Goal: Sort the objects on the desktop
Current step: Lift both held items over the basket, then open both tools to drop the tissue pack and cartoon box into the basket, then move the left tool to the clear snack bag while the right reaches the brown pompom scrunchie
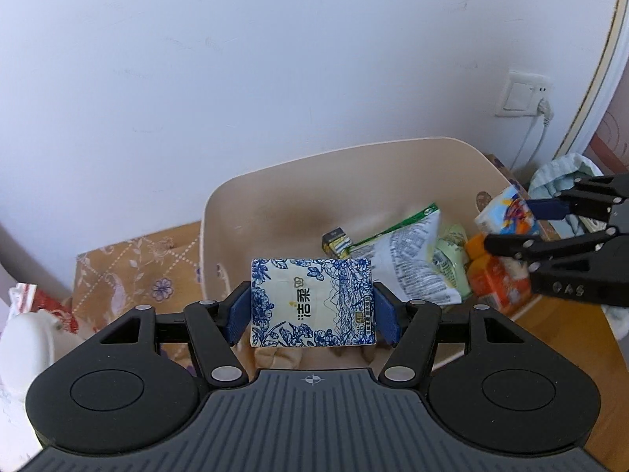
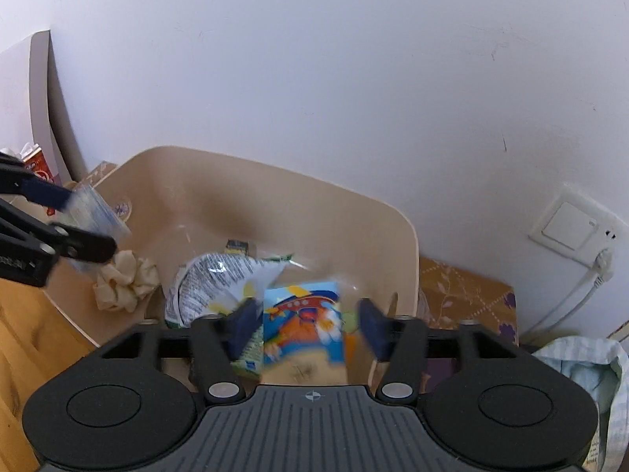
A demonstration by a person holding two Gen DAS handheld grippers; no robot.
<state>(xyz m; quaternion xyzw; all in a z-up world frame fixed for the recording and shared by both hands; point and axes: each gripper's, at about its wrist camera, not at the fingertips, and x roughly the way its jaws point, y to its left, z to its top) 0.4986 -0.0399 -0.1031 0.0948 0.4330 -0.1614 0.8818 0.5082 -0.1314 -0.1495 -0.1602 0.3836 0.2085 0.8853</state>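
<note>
My left gripper (image 1: 312, 308) is shut on a blue-and-white floral tissue pack (image 1: 311, 301) and holds it over the near rim of a beige bin (image 1: 275, 181). My right gripper (image 2: 310, 324) is open; a colourful cartoon tissue pack (image 2: 302, 320) sits blurred between its fingers, touching the left one with a gap on the right, above the bin (image 2: 275, 212). The right gripper also shows in the left wrist view (image 1: 523, 224) with that pack (image 1: 507, 212). The left gripper shows in the right wrist view (image 2: 82, 224).
In the bin lie a white-and-green snack bag (image 1: 409, 263), a small carton (image 1: 336, 240), an orange packet (image 1: 495, 279) and a crumpled beige scrunchie (image 2: 124, 279). A patterned cloth (image 1: 137, 271) covers the surface by the wall. A wall socket (image 2: 570, 232) and a wooden desk (image 2: 23, 338) are nearby.
</note>
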